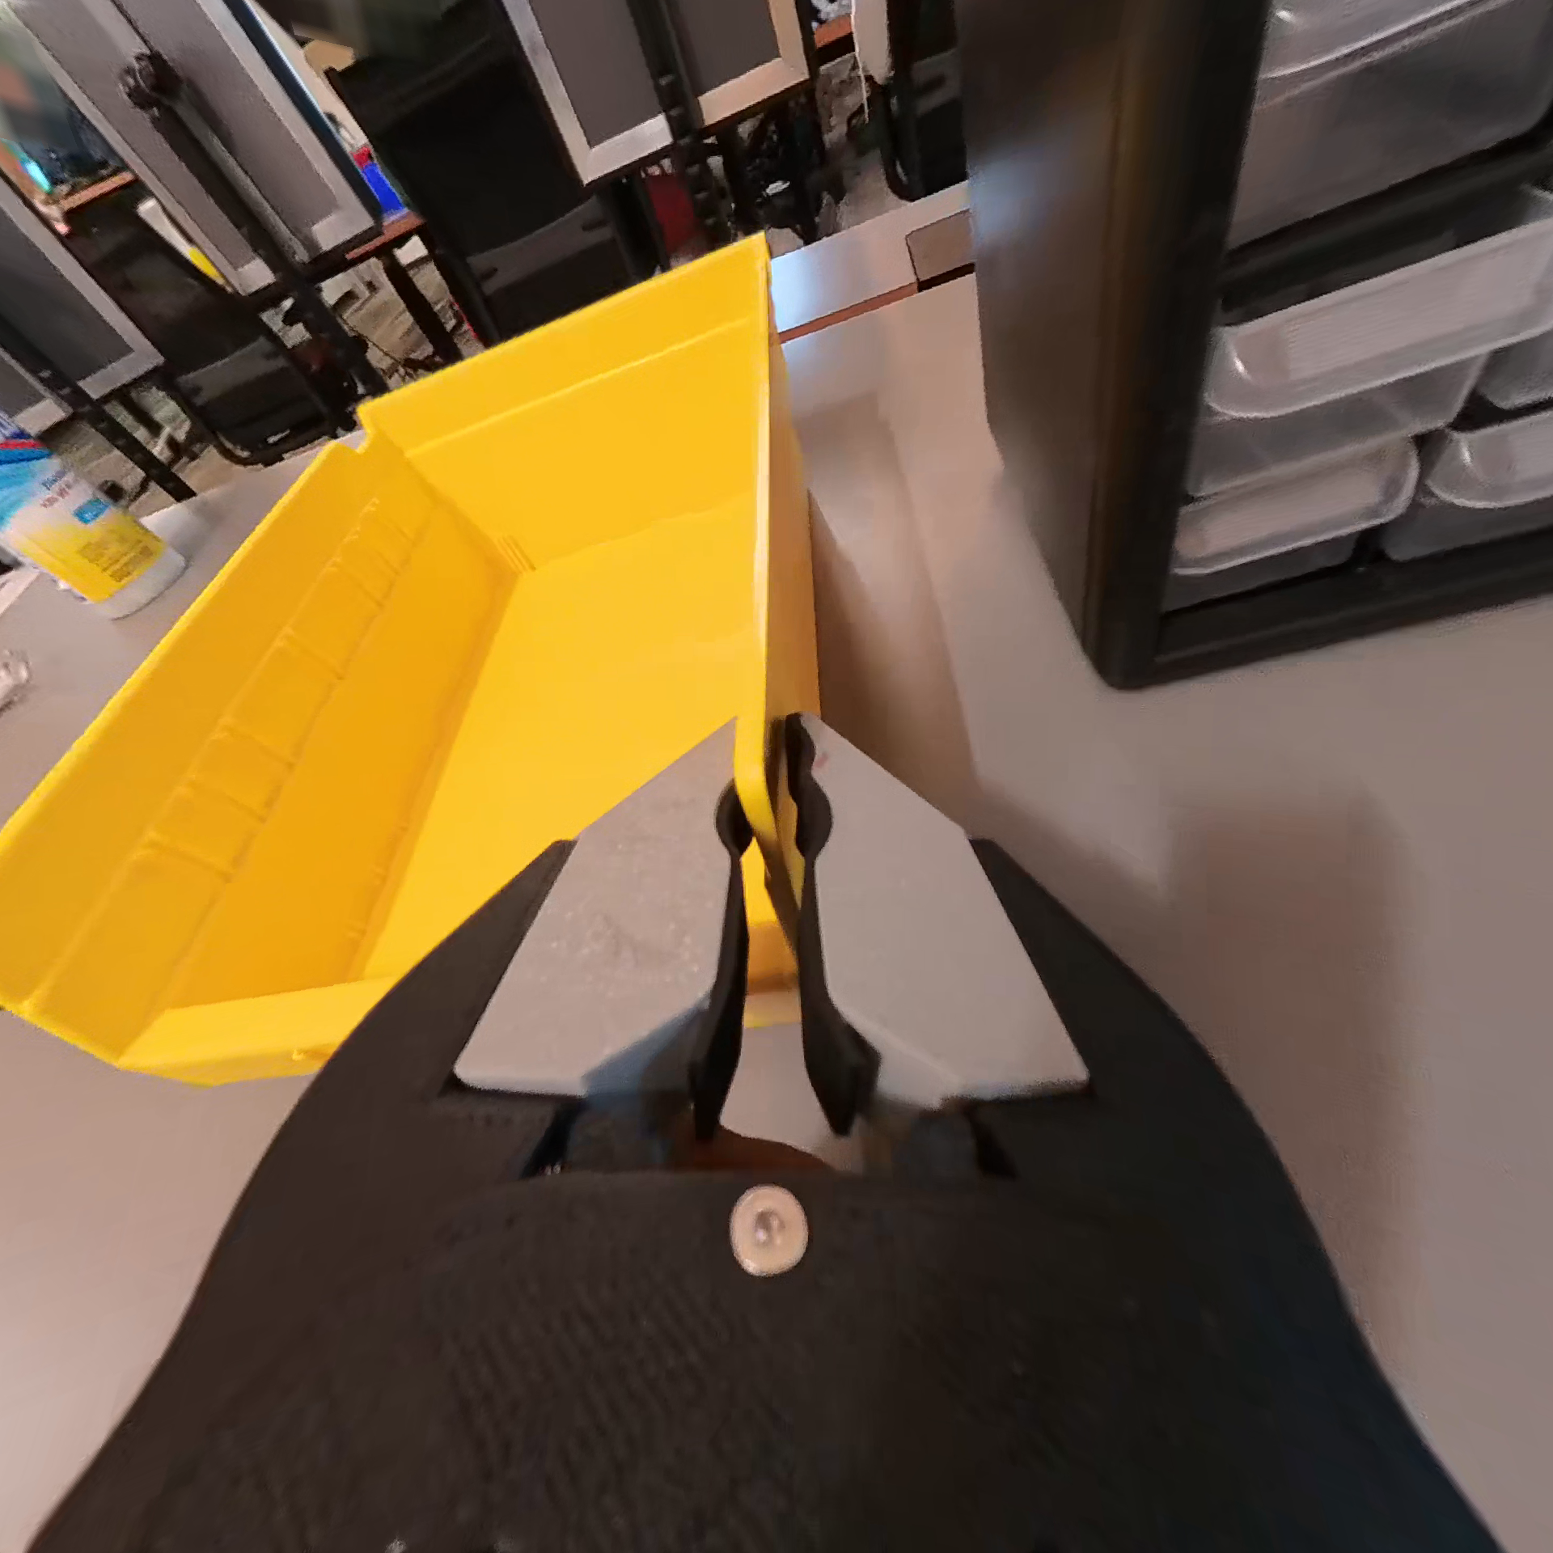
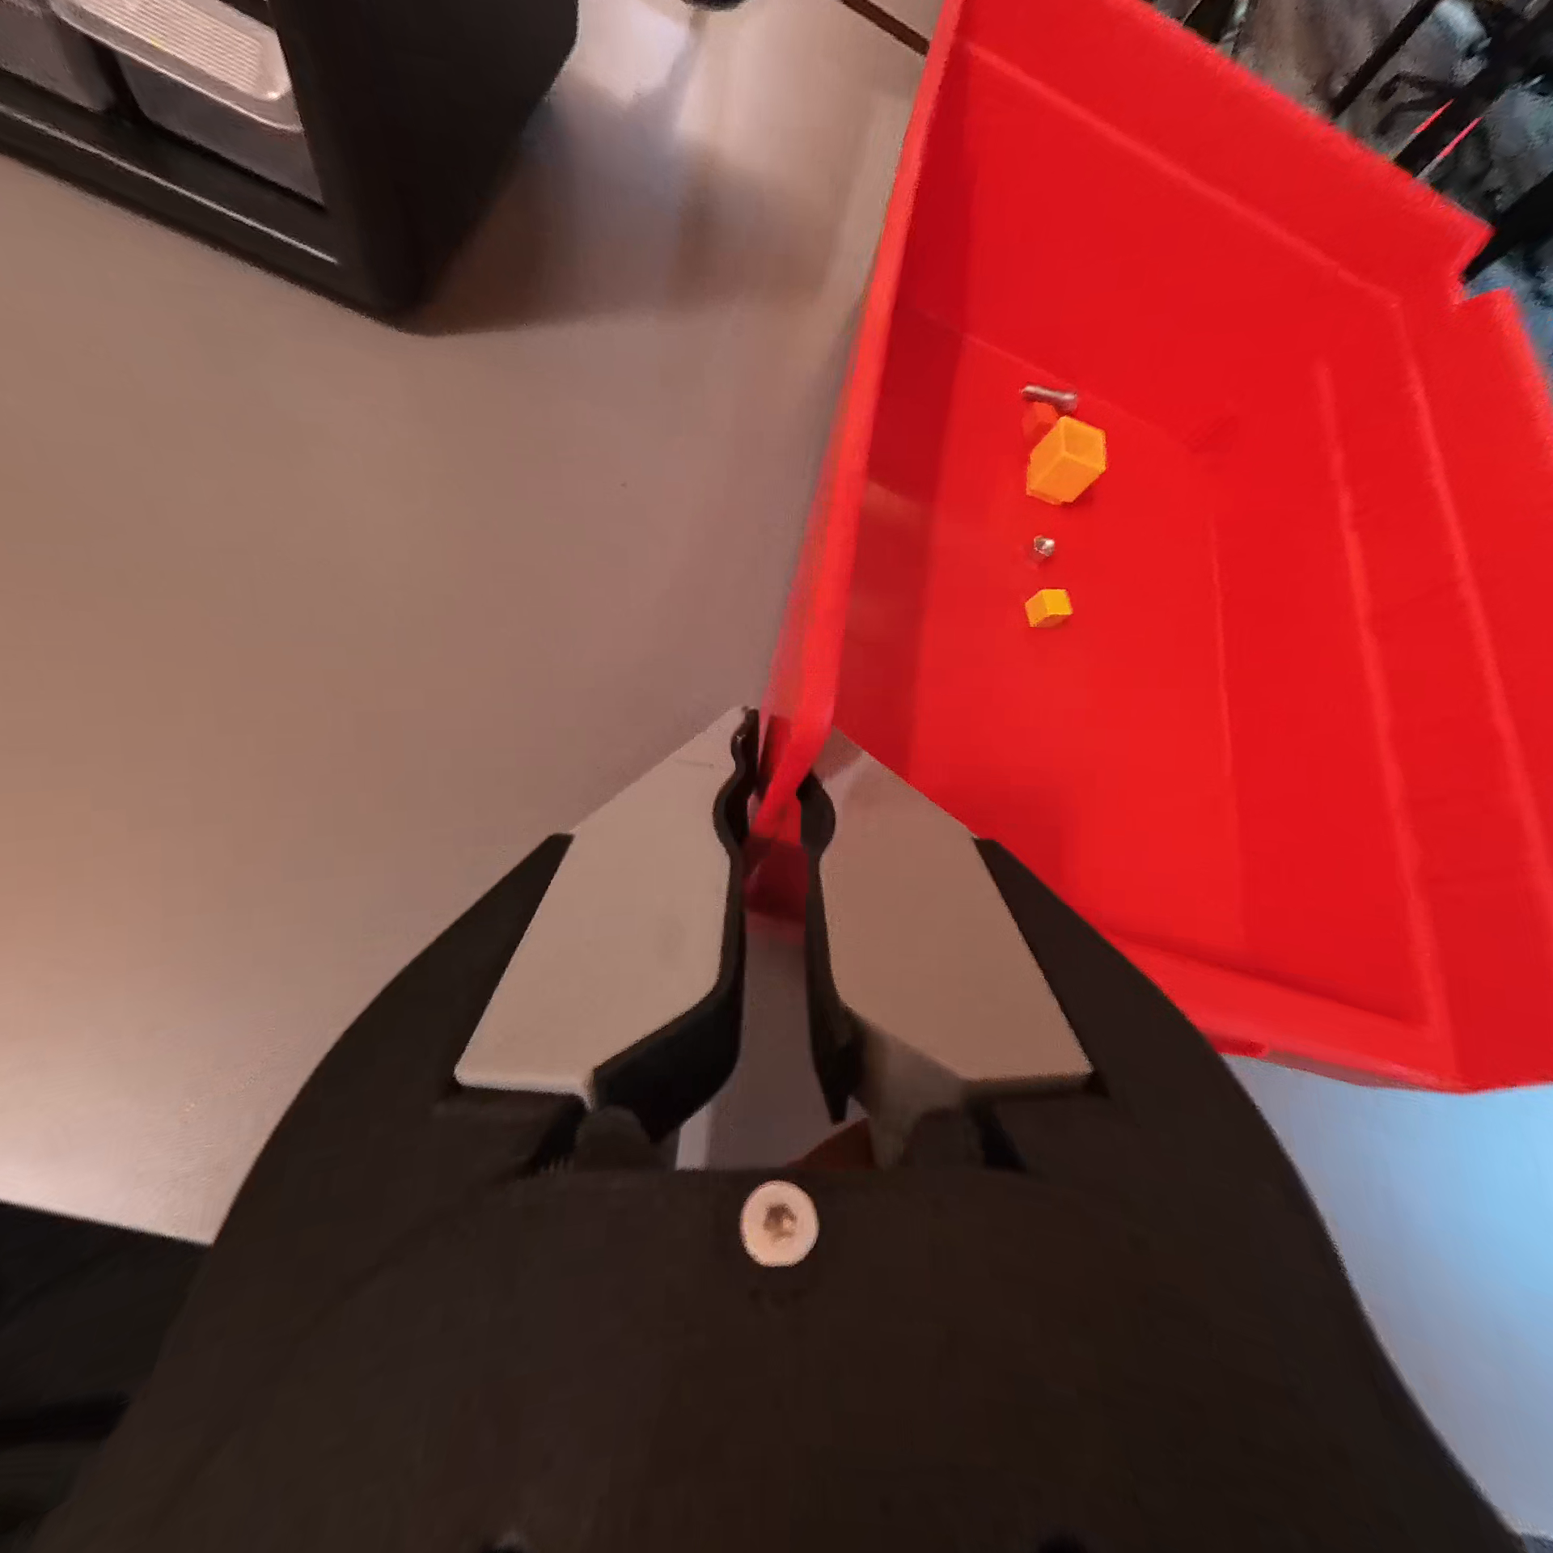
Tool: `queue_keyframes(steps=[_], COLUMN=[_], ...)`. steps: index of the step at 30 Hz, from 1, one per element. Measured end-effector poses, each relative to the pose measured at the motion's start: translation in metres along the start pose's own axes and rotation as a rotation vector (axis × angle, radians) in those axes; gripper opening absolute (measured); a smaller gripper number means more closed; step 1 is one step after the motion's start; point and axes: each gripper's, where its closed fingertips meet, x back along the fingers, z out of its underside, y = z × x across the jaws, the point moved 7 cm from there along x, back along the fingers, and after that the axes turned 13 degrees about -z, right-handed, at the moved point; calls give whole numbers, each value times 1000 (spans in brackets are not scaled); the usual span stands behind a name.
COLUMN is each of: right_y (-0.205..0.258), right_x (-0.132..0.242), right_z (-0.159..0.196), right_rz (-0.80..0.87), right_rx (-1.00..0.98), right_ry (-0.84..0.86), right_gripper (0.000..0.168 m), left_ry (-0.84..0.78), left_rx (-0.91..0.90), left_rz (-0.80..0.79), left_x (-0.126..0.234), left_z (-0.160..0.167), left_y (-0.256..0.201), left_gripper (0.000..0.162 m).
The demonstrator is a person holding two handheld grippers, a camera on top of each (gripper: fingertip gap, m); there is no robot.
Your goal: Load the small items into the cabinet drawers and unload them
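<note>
Both bins pinched by a side wall, beside the drawer cabinet.

My left gripper (image 1: 775,807) had its fingers narrowed onto the right-hand wall of the empty yellow bin (image 1: 471,672), which filled the left and centre of that frame; its long axis ran from lower left up toward the top centre, open side up. My right gripper (image 2: 777,807) clamped the left wall of the red bin (image 2: 1176,672) the same way, long axis slanting from the bottom right to the top of frame. On its floor lay a large orange cube (image 2: 1066,460), a small orange cube (image 2: 1047,607) and two small metal pieces (image 2: 1043,546), upper centre. I judged a level, slow carry best, so nothing slid. The black cabinet (image 1: 1092,378) with clear drawers (image 1: 1345,378) stood at the upper right of the left view, on the grey bench (image 1: 1176,924).
</note>
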Motion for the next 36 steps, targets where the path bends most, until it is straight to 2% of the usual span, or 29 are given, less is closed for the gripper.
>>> queue_keyframes(steps=[9, 14, 20, 28, 36], right_y=[0, 14, 34, 89, 178], right_x=[25, 53, 94, 156, 191], right_z=[15, 20, 37, 38, 25], right_rz=[26, 60, 27, -41, -156], right_rx=[8, 56, 31, 104, 247], right_ry=[-40, -50, -137, -178, -235], right_gripper=[0, 1, 2, 2, 3], left_ry=[-97, -191, -219, -211, -227], left_rx=[-26, -42, -2, 25, 35], left_rz=[9, -52, -40, -69, -121], left_x=[45, 76, 107, 138, 176], left_z=[13, 12, 15, 39, 62], left_y=[43, 66, 90, 123, 170], left_gripper=[1, 1, 1, 1, 2])
